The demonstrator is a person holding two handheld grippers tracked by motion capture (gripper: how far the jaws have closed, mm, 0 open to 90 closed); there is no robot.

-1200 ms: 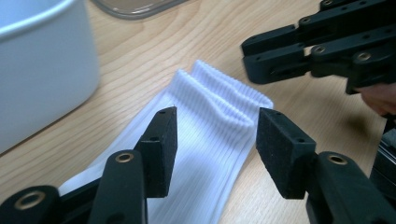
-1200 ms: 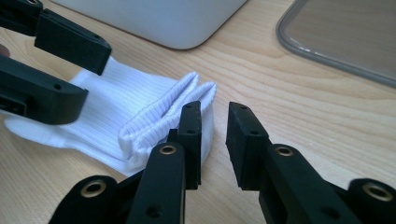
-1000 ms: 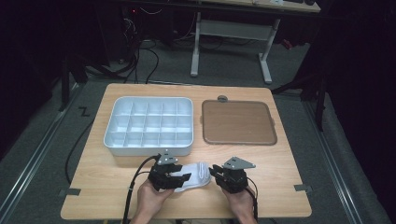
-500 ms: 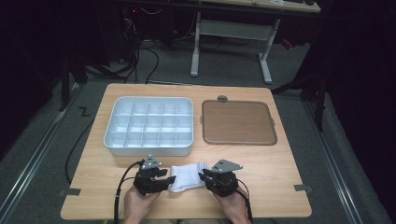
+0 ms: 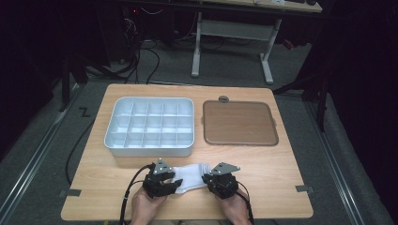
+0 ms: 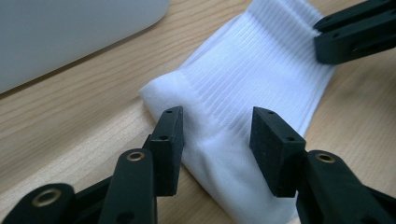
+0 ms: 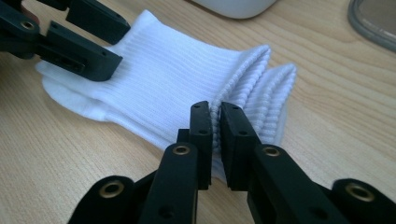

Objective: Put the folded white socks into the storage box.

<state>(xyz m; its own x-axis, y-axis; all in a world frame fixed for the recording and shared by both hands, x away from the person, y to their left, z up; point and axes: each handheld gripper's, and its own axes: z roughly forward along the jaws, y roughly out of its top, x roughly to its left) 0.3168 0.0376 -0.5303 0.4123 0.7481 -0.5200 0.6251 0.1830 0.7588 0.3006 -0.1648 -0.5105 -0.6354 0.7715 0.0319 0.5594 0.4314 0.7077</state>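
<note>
A white ribbed sock lies flat on the wooden table near its front edge, between my two grippers. My left gripper straddles the sock's smooth folded end. Its jaws have just been closing, but they still stand apart with cloth between them and do not pinch it. In the high view the left gripper sits at the sock's left end. My right gripper has just closed, and its pads pinch the ribbed cuff edge of the sock. In the high view the right gripper is at the sock's right end.
A white tray with several compartments stands behind the sock at the left. A flat brown tray lies at the right, with a small grey round piece behind it. The table's front edge is just behind my hands.
The left gripper has shifted slightly left and lower over the sock's end. The right gripper has stayed at the cuff, and the sock now lies more stretched out between them.
</note>
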